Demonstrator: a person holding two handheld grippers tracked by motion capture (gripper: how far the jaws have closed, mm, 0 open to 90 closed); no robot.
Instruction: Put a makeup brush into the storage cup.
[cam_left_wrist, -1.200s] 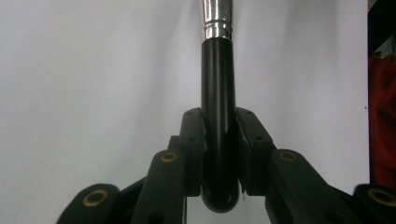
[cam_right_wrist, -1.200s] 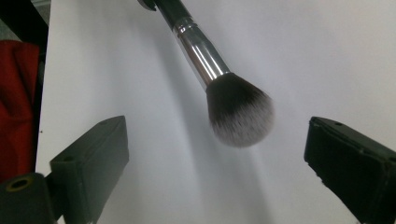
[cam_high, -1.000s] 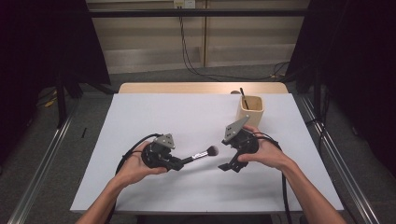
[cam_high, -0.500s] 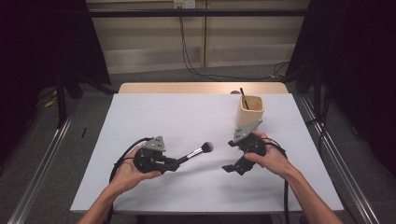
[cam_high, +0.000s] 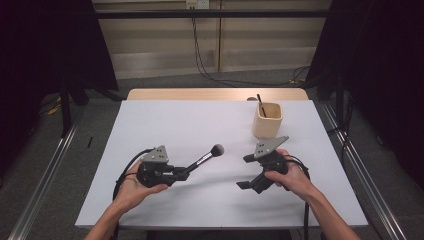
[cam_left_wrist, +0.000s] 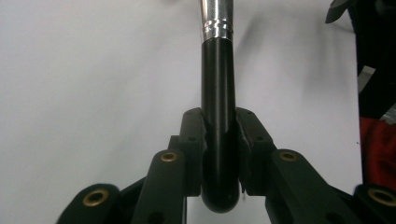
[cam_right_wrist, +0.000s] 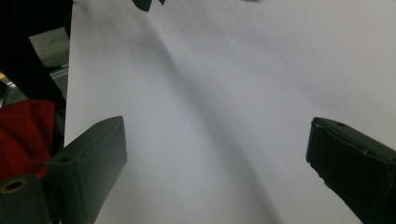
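- The counter (cam_high: 200, 125) was a flat rectangle with a smooth, matte white top and a strip of pale wood showing along its far edge.
- The left tongs (cam_high: 182, 171), black and angular with a grey three-cornered plate on top, sat in the person's left hand (cam_high: 131, 186) near the front left of the counter.
- These tongs were clamped on a makeup brush (cam_high: 205, 158); in the left gripper view the two black jaws pressed on either side of the brush's glossy, round black handle (cam_left_wrist: 218, 116), whose rounded butt end poked out below the jaws.
- Farther along the handle sat a shiny, ridged silver ferrule (cam_left_wrist: 216, 21).
- In the high view the brush slanted up and to the right, off the counter, ending in a soft, dark, rounded tuft (cam_high: 217, 149).
- The right tongs (cam_high: 246, 172) were held in the right hand (cam_high: 292, 175) near the front right, jaws spread wide apart with nothing between them; the right gripper view showed two blocky matte-black jaws above bare white counter.
- A squarish cup (cam_high: 267, 120) of pale wood with rounded corners stood upright on the counter just beyond the right tongs, apart from them.
- A thin dark stick (cam_high: 260, 103) leaned inside the cup.
- A black cable (cam_high: 125, 170) looped from the left tongs.
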